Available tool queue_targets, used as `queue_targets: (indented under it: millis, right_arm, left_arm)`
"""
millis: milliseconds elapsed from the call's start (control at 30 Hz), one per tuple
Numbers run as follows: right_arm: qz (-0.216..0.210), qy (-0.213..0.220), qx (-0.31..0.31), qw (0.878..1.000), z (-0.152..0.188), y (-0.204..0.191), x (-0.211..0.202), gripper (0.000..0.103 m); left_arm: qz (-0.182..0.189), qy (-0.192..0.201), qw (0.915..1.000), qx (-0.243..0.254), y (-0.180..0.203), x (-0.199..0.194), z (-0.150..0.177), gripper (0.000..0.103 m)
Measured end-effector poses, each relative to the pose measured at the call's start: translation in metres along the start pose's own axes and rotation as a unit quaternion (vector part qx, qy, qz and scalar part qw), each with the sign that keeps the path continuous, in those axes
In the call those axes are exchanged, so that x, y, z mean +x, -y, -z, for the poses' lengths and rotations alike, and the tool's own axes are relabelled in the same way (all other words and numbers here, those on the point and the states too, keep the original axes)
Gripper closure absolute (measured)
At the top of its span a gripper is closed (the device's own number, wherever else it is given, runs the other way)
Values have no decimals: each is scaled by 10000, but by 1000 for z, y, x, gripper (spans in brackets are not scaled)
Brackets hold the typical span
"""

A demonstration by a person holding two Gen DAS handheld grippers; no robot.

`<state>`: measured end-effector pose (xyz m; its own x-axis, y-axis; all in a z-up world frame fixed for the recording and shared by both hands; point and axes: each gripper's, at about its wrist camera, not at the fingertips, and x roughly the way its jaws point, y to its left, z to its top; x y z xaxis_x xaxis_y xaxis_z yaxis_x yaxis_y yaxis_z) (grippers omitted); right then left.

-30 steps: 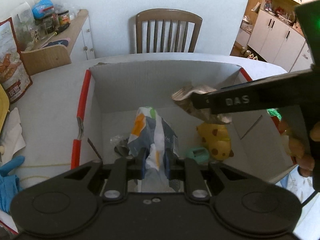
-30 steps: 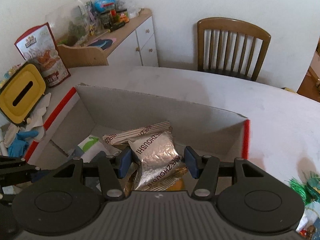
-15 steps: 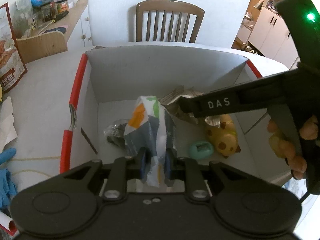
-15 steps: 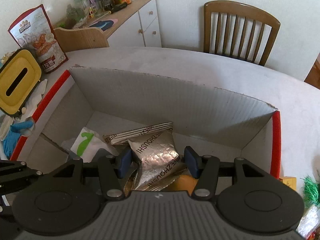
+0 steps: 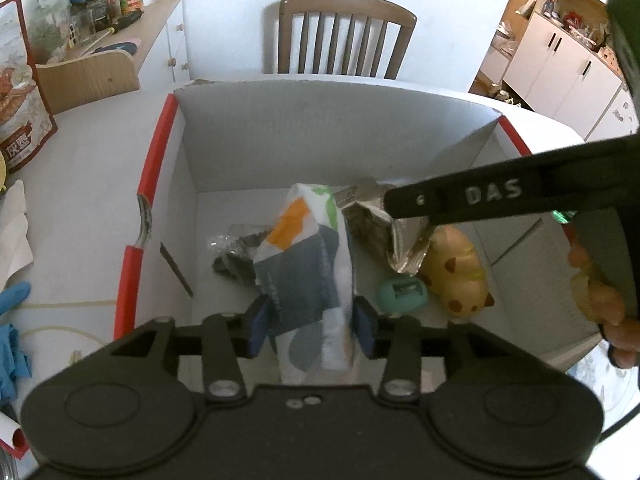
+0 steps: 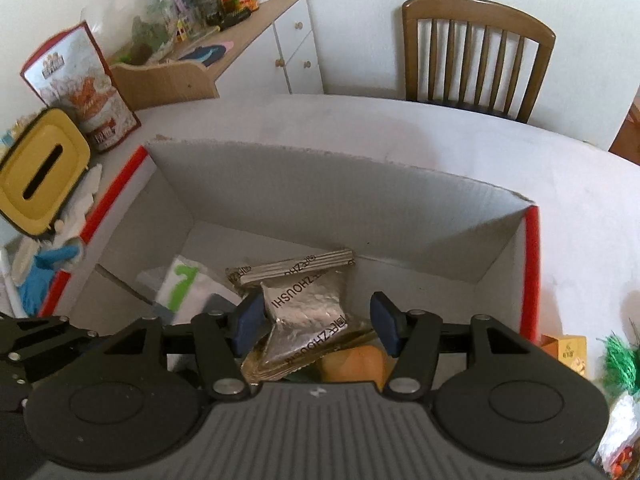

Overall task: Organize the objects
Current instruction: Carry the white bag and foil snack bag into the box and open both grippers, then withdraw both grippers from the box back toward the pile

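the white pouch with orange, green and slate patches (image 5: 310, 264) hangs inside the red-edged cardboard box (image 5: 148, 184), its lower end between the blue pads of the left tongs (image 5: 311, 325), which are parted a little wider than the pouch; i cannot tell whether the pads actually touch it. just right of it, the crinkled silver foil packet (image 6: 306, 312) sits between the pads of the right tongs (image 6: 316, 322), whose pads stand well apart with clear gaps on both sides of the foil, gripping nothing. on the box floor lie a dark item in clear wrap (image 5: 236, 250) left of the pouch, a small teal sharpener-like piece (image 5: 402, 291), and a yellow spotted plush (image 5: 456, 276) beneath the foil packet. the box stands on a pale desk (image 6: 440, 136). beside it on the left are a yellow slotted lid (image 6: 38, 172), a blue glove (image 5: 12, 328) and a red-trimmed snack bag (image 6: 78, 84). a wooden chair (image 5: 346, 36) stands behind the desk.
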<state>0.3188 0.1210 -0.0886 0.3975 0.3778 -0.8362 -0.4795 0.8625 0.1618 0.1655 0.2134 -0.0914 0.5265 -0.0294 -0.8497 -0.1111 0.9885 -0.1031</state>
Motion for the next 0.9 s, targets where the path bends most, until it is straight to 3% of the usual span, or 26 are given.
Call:
queue_targets:
  millis: [500,767,900]
  right_arm:
    - [-293,619,-8,9977,16,4,-77,43]
    - [-481,926,-37,9945,40,7,-115,43]
    - [-557,1069,-22,9927,56,11,-132,37]
  left_arm:
    - [-1,389,9992,79,15,-36,2,39]
    - [-18,612,9980,149,22,-56,10,38]
    - [6,690,9974,185,25,-65,14,31]
